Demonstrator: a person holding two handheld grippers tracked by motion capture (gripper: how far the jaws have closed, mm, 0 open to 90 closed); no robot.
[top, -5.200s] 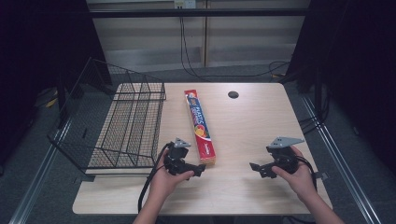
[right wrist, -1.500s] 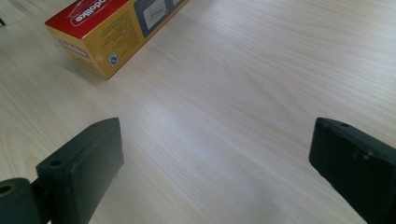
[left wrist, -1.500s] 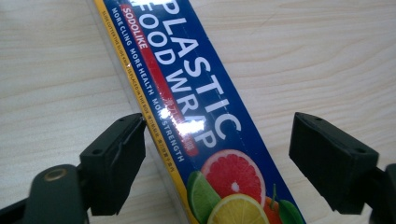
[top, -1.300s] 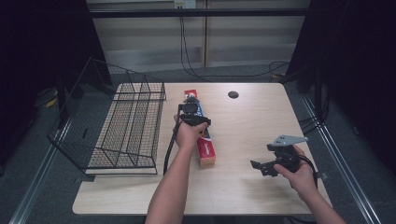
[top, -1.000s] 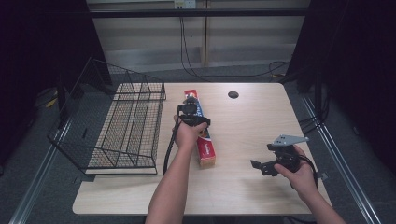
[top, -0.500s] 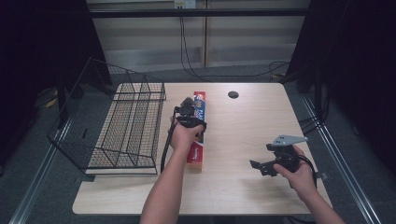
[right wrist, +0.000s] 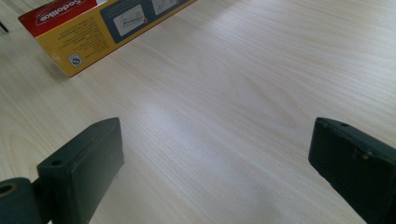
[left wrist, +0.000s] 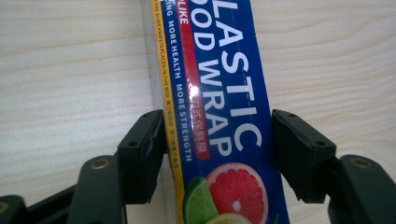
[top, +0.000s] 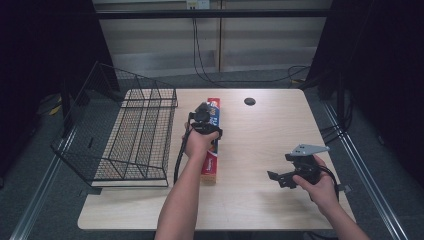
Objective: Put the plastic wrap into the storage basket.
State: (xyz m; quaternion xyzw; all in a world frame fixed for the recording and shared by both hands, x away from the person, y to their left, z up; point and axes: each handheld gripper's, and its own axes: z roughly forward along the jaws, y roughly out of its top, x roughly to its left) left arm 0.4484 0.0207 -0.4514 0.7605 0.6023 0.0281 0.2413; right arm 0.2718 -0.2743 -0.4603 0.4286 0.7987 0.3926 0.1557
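A long blue, red and yellow plastic wrap box lies lengthwise on the wooden table, just right of the wire basket. My left gripper reaches out over the box's far half. In the left gripper view its jaws have just closed, and the pads press both long sides of the box with my left gripper shut on it. My right gripper rests low at the table's near right, pointing left. Its jaws stand wide open over bare wood. The box's near end shows beyond them.
A black wire basket occupies the table's left side, its tall mesh wall tilting outward past the table edge. A small black round hole sits near the far edge. Cables hang behind the table.
My left hand has reached forward from the near edge onto the box and closed on it. The box's near end has swung left, toward the basket. My right gripper has stayed put.
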